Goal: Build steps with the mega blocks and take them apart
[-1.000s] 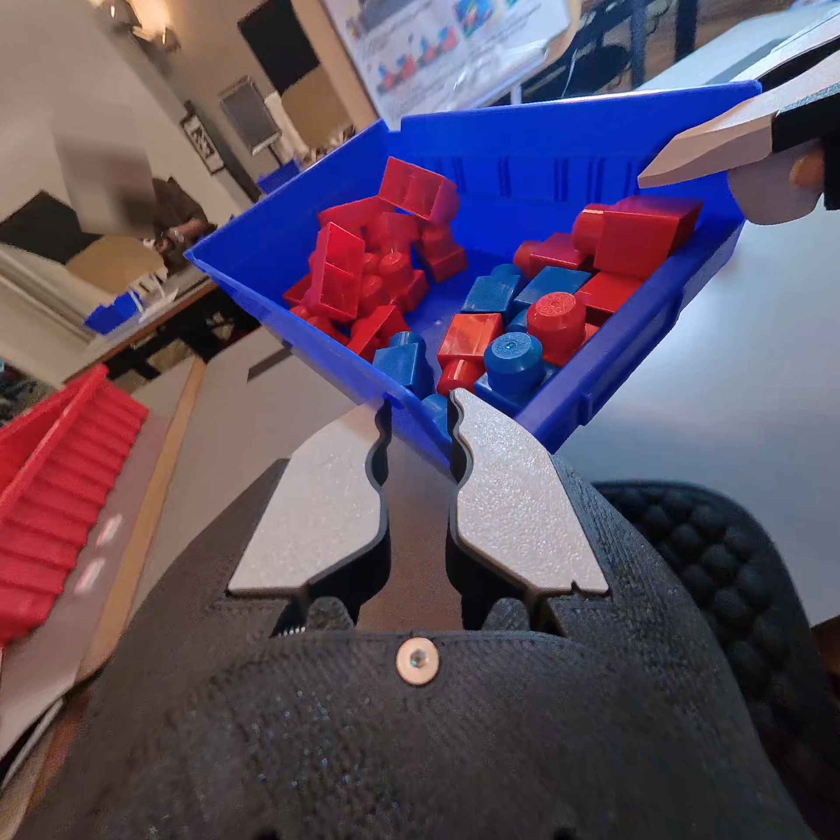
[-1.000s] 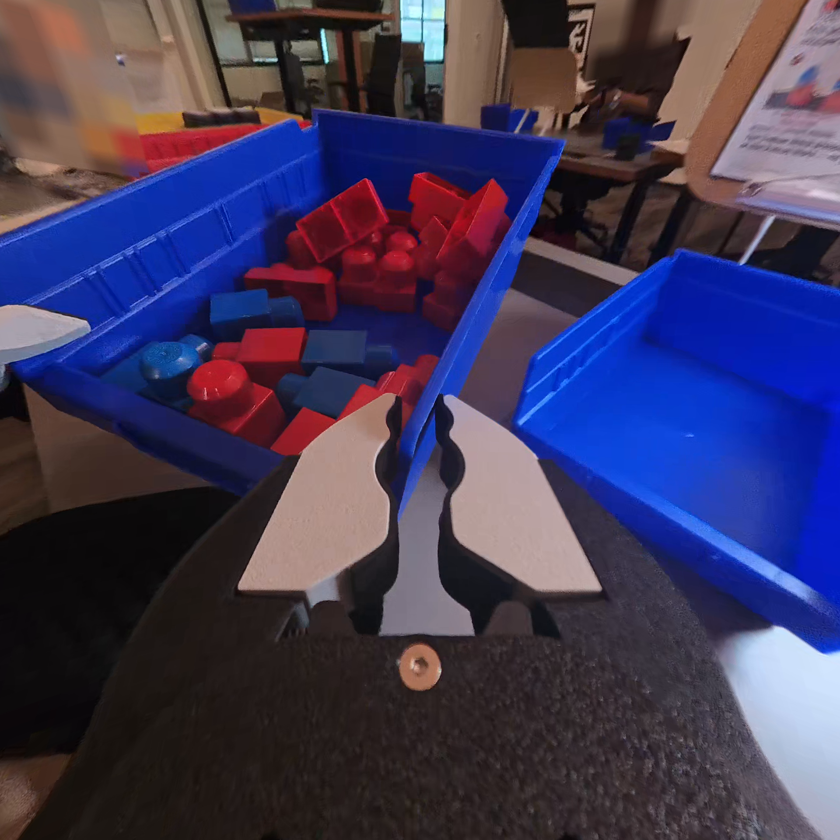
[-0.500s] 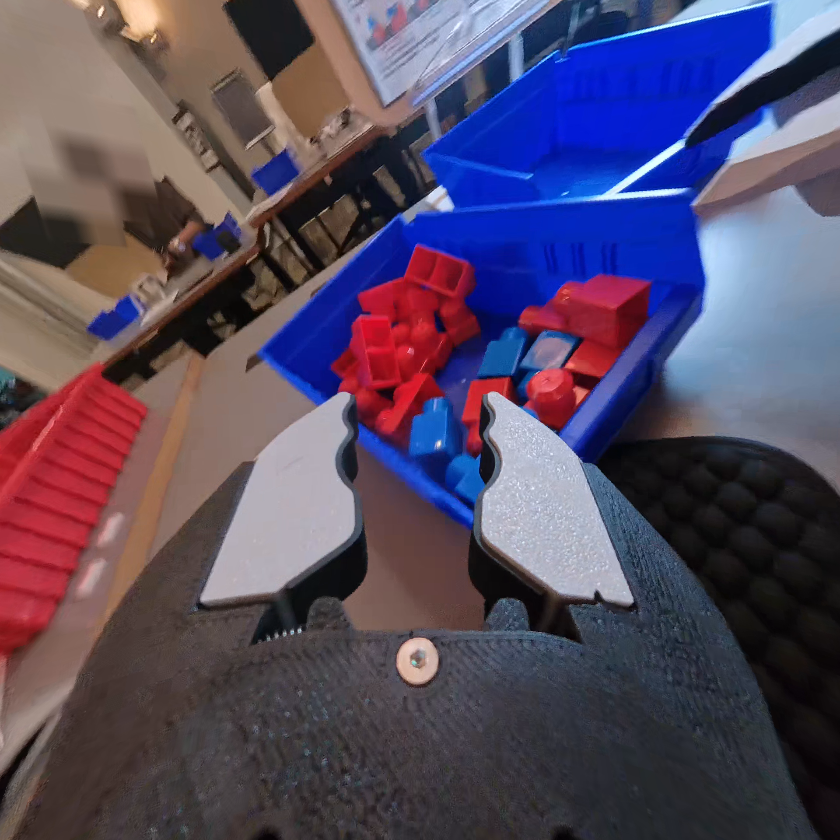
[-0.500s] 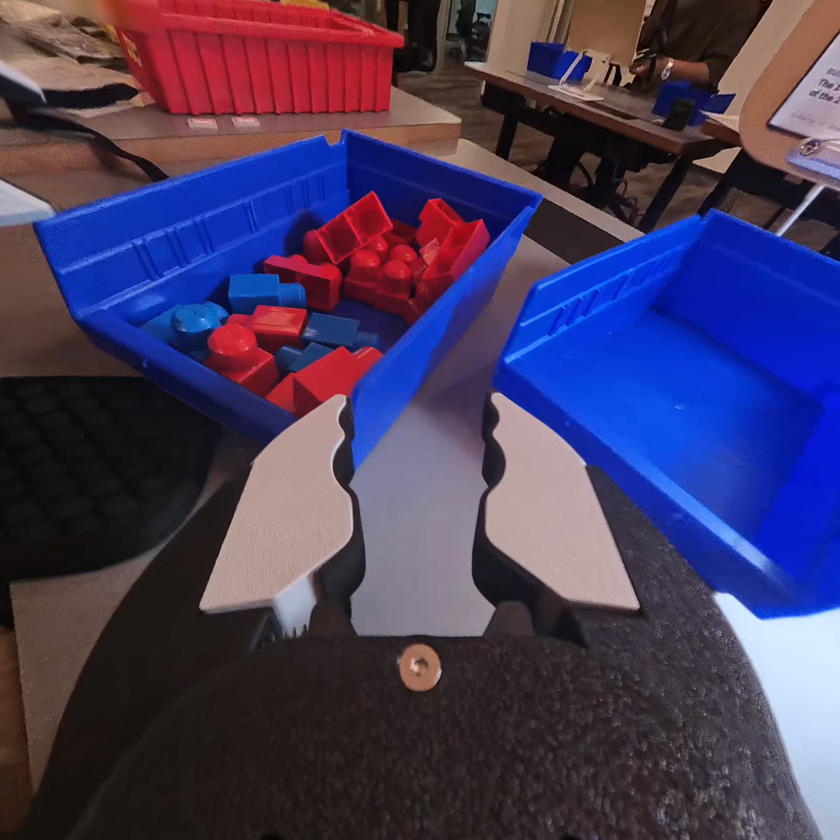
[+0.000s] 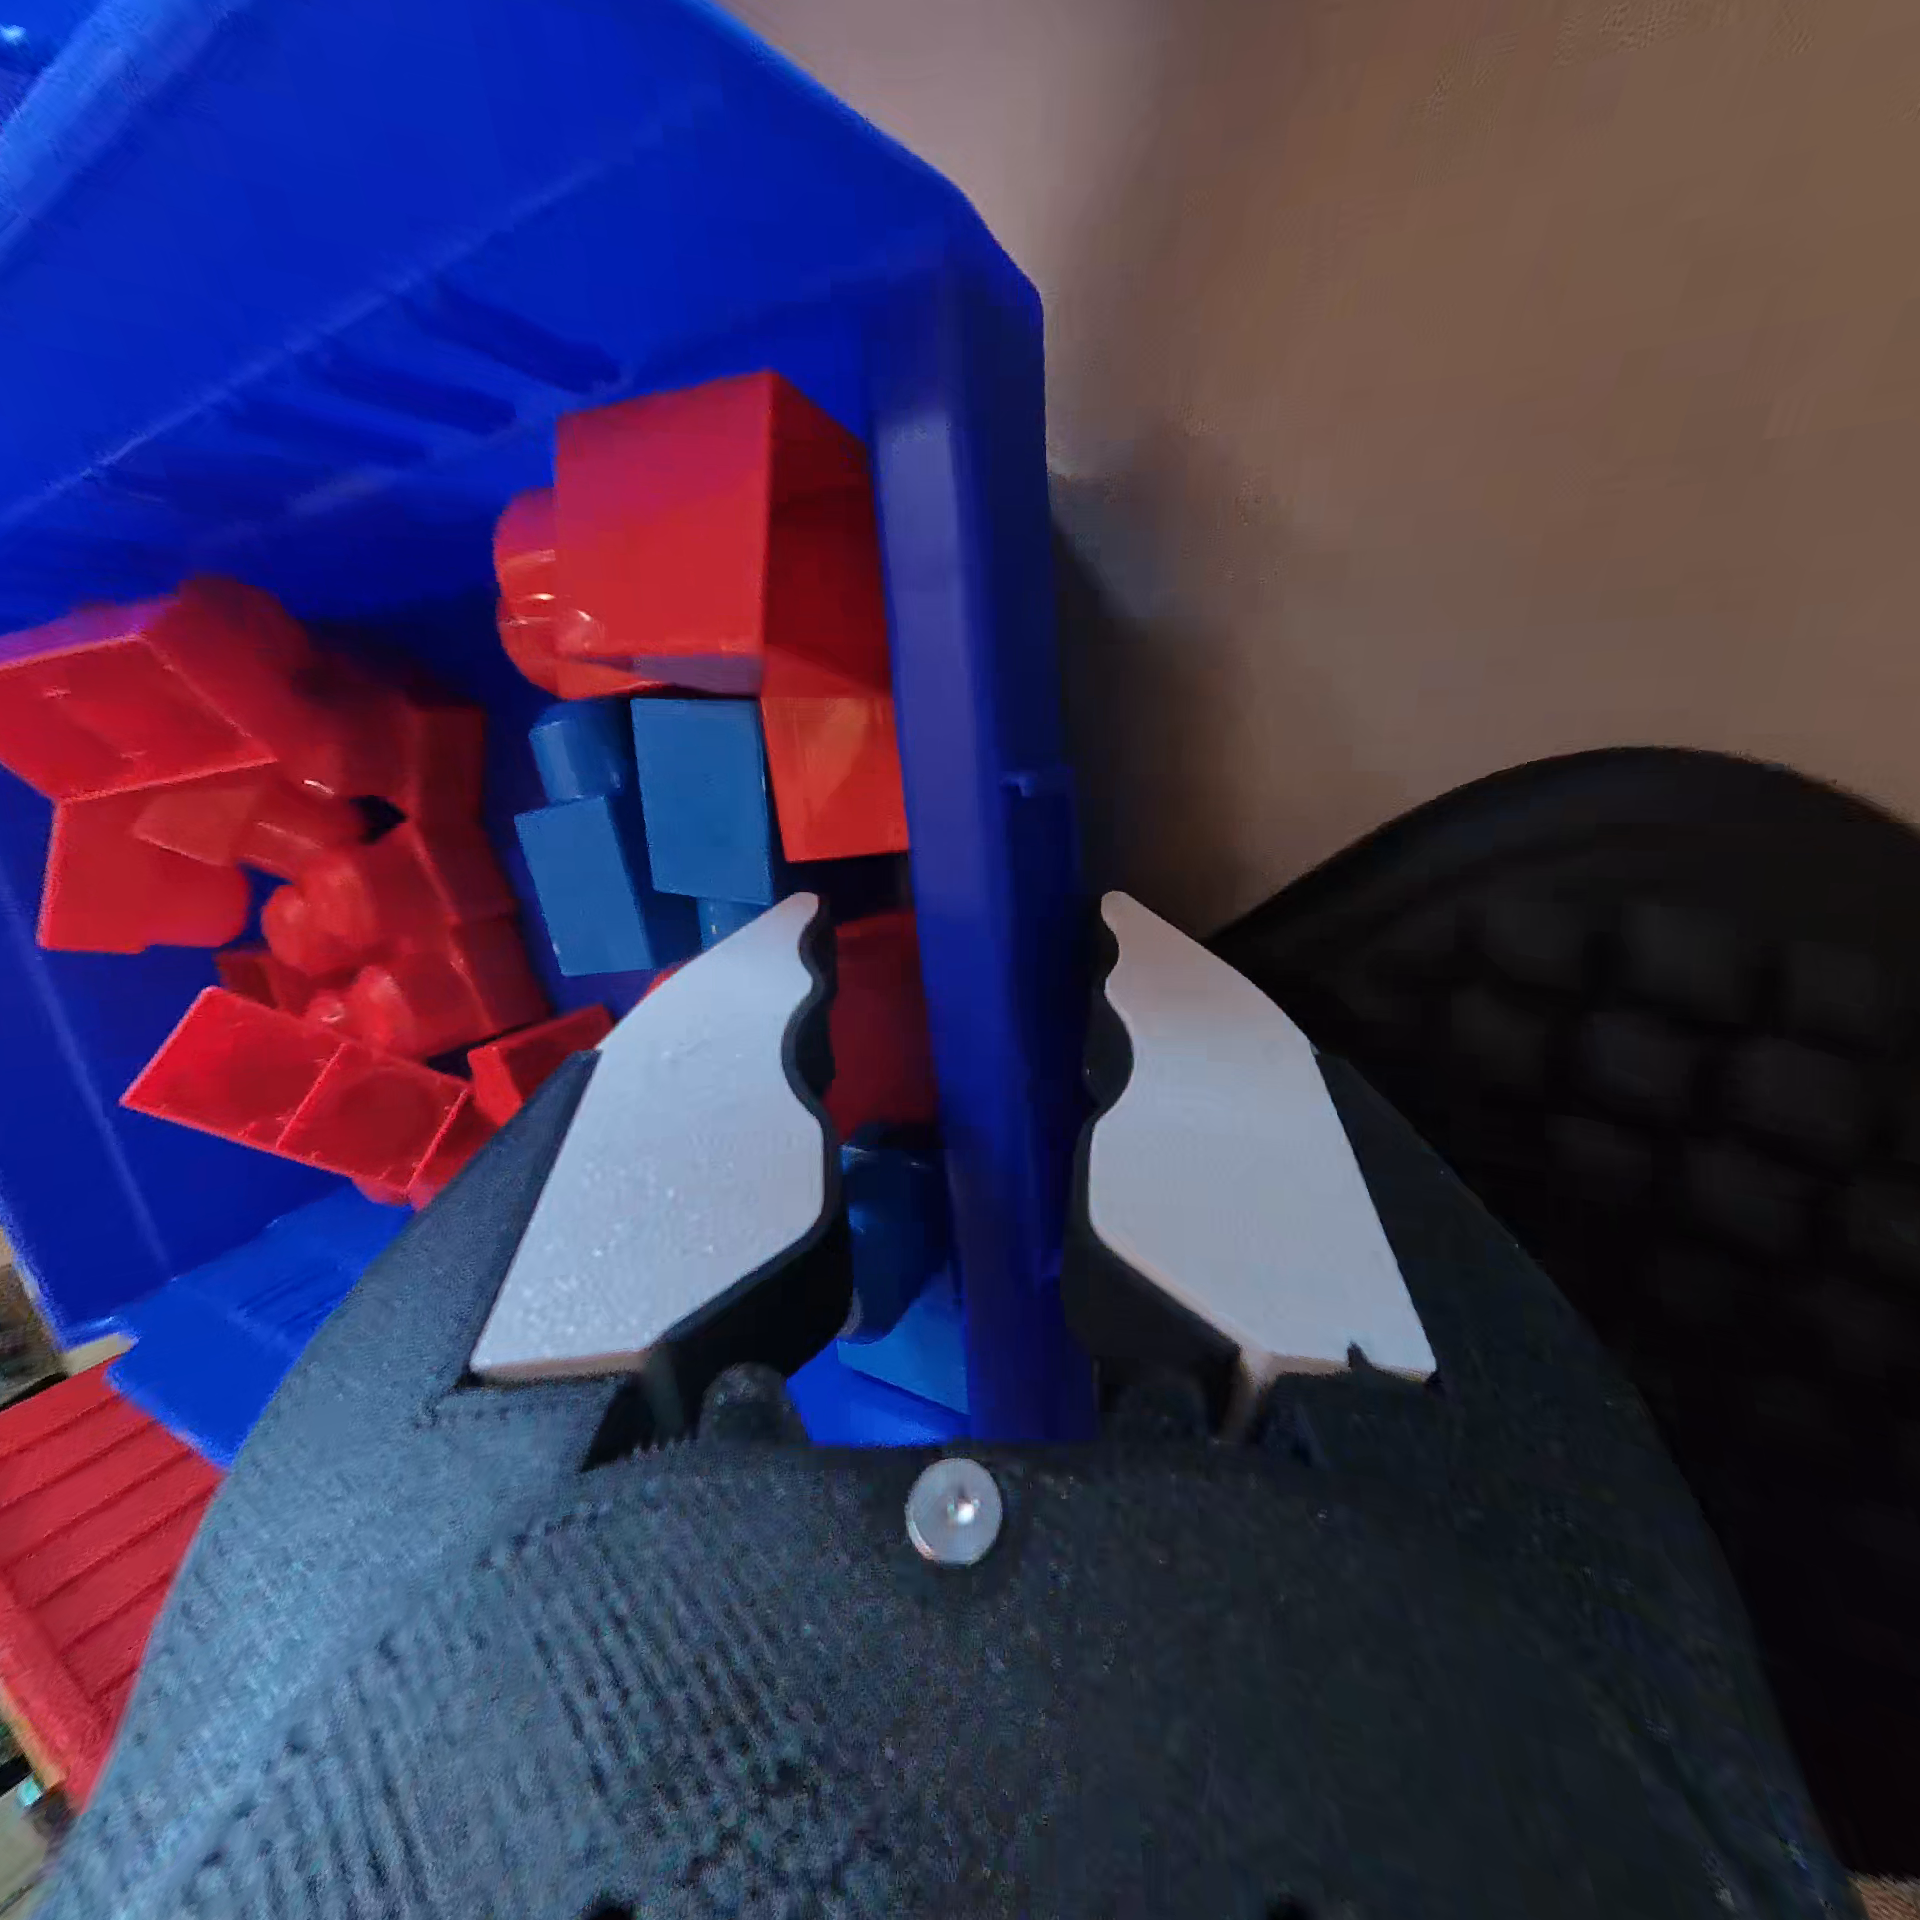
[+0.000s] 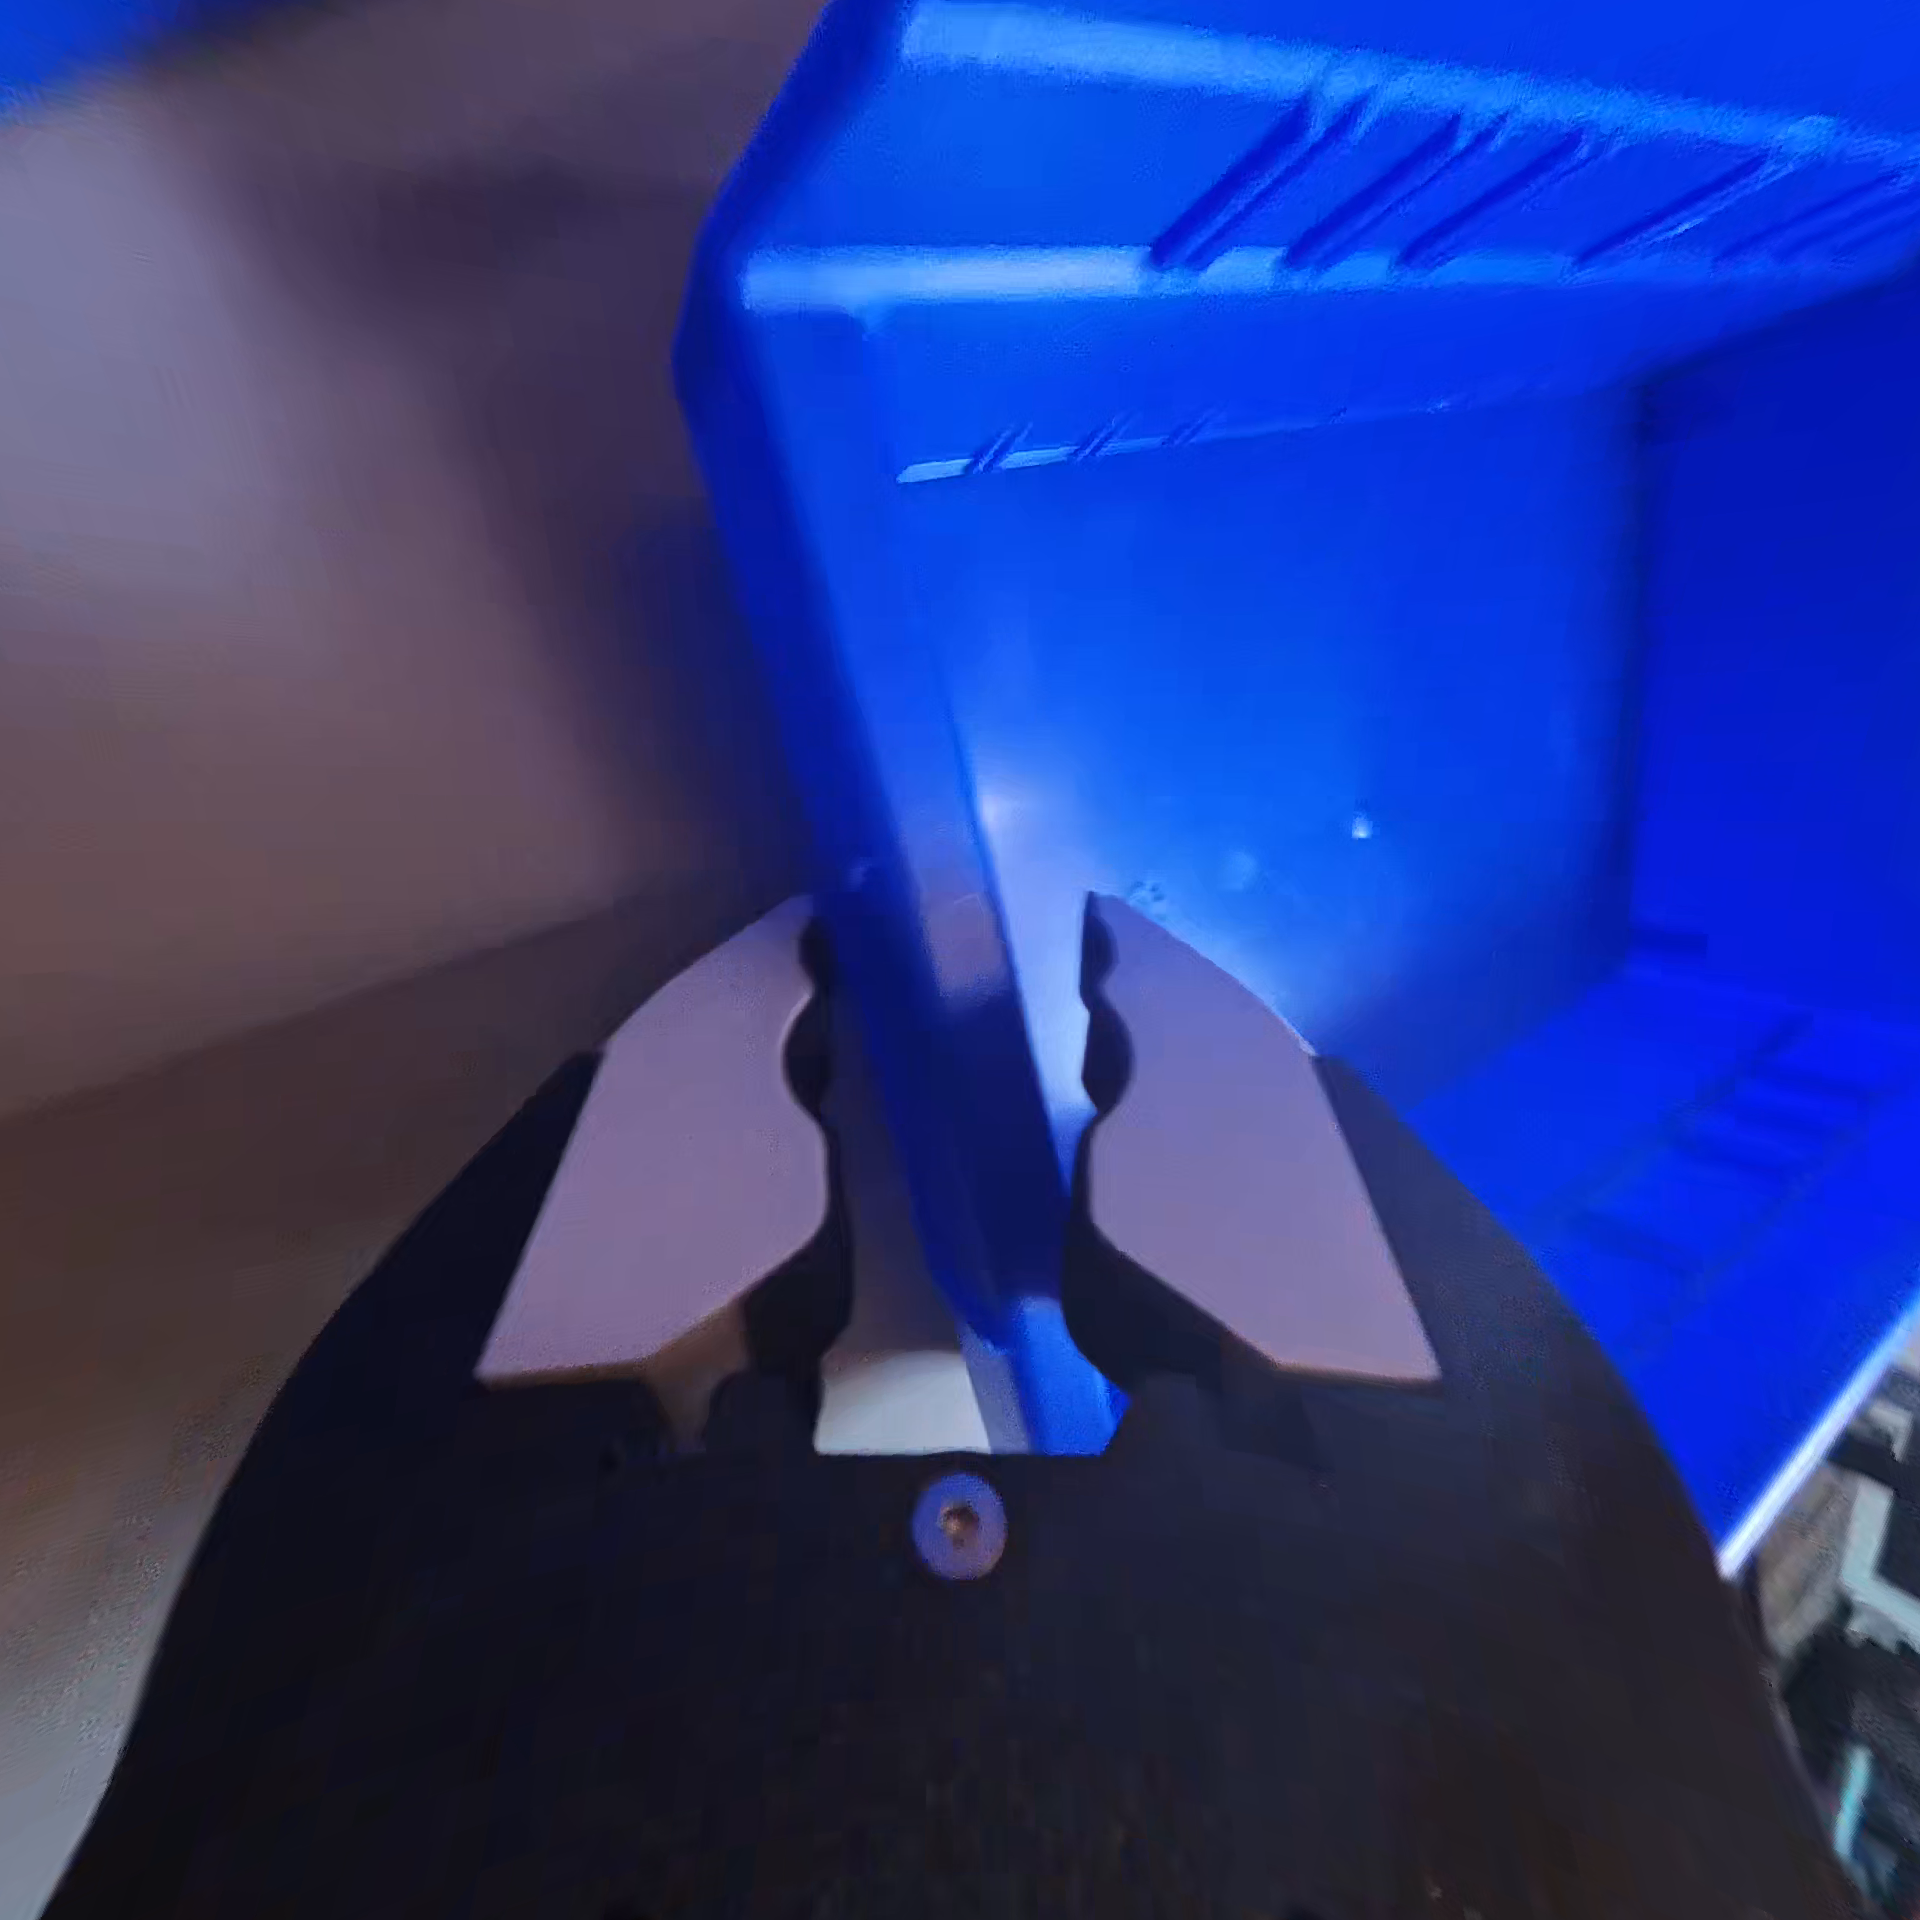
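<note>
The left tongs (image 5: 961, 914) straddle the front wall of the blue bin (image 5: 966, 727), fingers parted, not pinching it; red and blue mega blocks (image 5: 665, 727) lie just inside. The right tongs (image 6: 951, 914), equally parted, straddle the empty bin's wall (image 6: 914, 831), seemingly untouched through the blur.

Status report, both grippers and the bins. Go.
Left gripper open, straddling front wall of block-filled blue bin. Right gripper open, straddling wall of empty blue bin. Red and blue blocks loose inside; nothing blocking.
</note>
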`<state>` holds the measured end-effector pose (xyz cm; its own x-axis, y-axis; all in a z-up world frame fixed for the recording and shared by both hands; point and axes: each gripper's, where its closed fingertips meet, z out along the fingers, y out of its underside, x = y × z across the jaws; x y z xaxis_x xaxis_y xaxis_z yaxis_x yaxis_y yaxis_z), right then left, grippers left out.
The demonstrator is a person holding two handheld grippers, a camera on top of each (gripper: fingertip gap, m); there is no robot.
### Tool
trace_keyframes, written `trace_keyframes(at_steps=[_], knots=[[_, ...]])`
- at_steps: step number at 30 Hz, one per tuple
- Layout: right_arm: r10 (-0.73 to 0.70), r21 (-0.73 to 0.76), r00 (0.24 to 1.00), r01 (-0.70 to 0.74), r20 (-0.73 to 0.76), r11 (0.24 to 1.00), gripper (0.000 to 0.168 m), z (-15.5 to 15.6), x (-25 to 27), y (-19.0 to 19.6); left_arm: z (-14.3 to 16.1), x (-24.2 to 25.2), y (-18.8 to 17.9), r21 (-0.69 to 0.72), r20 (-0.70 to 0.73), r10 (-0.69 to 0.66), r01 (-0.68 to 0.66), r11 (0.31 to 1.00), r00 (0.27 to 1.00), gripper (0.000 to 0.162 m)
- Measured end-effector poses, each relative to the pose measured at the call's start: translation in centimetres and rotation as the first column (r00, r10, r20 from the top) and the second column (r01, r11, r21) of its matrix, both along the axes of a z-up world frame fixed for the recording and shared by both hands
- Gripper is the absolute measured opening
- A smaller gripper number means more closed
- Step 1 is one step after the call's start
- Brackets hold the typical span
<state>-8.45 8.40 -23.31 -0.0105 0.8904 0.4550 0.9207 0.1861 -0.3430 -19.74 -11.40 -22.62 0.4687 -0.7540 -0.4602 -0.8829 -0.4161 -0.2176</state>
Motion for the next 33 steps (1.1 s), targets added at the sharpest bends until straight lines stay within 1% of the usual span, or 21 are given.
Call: trace_keyframes(at_steps=[1,3,4,9,13,15,18,21,25,28,33], knots=[[0.024,0.011,1.000,-0.024,0.016,1.000,0.038,-0.3,0.2,0.1,0.1,-0.8,0.5,0.029,-0.028,0.003,-0.002,1.000,1.000,0.044],[0.059,0.022,0.998,-0.060,0.038,0.998,0.035,-0.4,1.0,-0.4,0.0,-3.2,1.3,0.069,-0.097,0.040,-0.033,0.997,0.994,0.032],[0.064,0.038,0.997,-0.066,0.052,0.997,0.034,-0.4,1.7,-0.8,-0.1,-4.3,1.7,0.084,-0.099,0.057,-0.049,0.995,0.993,0.032],[0.019,0.064,0.999,-0.021,0.040,0.998,0.033,-0.3,7.1,-3.4,-0.2,-7.1,3.2,0.082,0.041,0.086,-0.089,0.993,0.995,0.031],[-0.004,0.089,1.000,0.002,0.024,0.996,0.033,-0.3,12.6,-3.8,-0.2,-8.9,5.7,0.111,0.050,0.093,-0.098,0.989,0.994,0.030],[-0.025,0.095,0.999,0.023,0.024,0.995,0.033,-0.3,15.3,-3.0,-0.2,-9.7,7.3,0.131,0.085,0.100,-0.110,0.985,0.991,0.030],[-0.045,0.108,0.999,0.041,0.031,0.993,0.032,-0.3,18.8,-0.8,-0.2,-11.0,9.6,0.152,0.139,0.097,-0.118,0.981,0.985,0.030],[-0.085,0.124,0.996,0.081,0.027,0.989,0.032,-0.3,21.2,2.2,-0.1,-12.4,11.8,0.176,0.142,0.092,-0.117,0.977,0.986,0.030],[-0.107,0.149,0.994,0.105,0.007,0.983,0.032,-0.2,22.8,5.9,-0.1,-14.0,14.1,0.182,0.157,0.098,-0.126,0.975,0.983,0.030],[-0.122,0.154,0.992,0.122,-0.008,0.981,0.032,-0.2,23.3,8.0,-0.1,-14.8,15.4,0.183,0.161,0.102,-0.131,0.974,0.982,0.030],[-0.121,0.152,0.992,0.125,-0.035,0.980,0.033,-0.1,23.5,9.3,-0.1,-15.5,16.2,0.185,0.174,0.115,-0.147,0.972,0.978,0.030]])
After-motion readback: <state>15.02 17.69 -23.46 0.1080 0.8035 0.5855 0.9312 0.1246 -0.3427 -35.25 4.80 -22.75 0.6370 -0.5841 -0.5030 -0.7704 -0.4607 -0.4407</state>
